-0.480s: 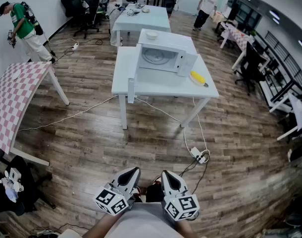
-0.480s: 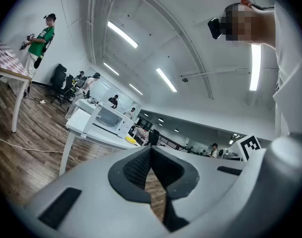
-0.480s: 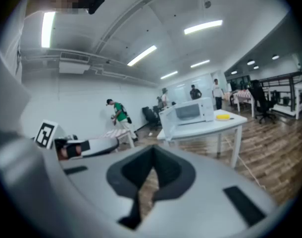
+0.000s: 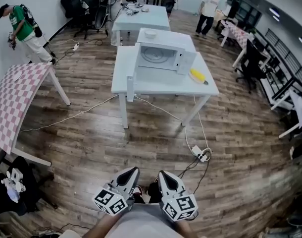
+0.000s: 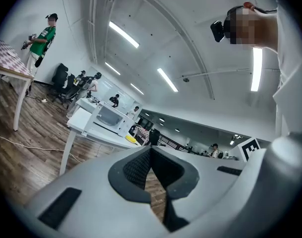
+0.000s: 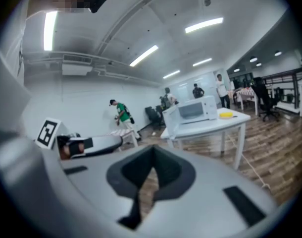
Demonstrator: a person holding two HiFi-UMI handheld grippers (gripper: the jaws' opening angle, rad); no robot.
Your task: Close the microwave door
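Standing well back from the desk [image 4: 156, 87], you hold both tools low against your body over the wooden floor [image 4: 91, 148]. Your left tool [image 4: 132, 172] is closed, tips meeting, with nothing caught between them; only a sliver of floor shows through the gap behind the pads. Your right tool [image 4: 162, 174] is the same, tips together and empty. The two sit just beside each other, marker cubes toward you.

Ahead, the microwave [image 4: 166, 53] stands on the white desk, well apart from both tools. Its door [image 4: 130, 81] is open, swung out from the left side toward you. The round turntable [image 4: 153, 55] shows inside the cavity. A small white bowl [image 4: 150, 33] rests on top of the microwave, and a yellow item [image 4: 197, 76] lies on the desk just to its right.

On the floor between you and the desk lies a power strip [image 4: 200, 155], with a cable [image 4: 186, 128] running up toward the desk. A pink checkered desk [image 4: 17, 95] stands off to your left. A person in a green shirt [image 4: 22, 28] stands by the wall beyond it.
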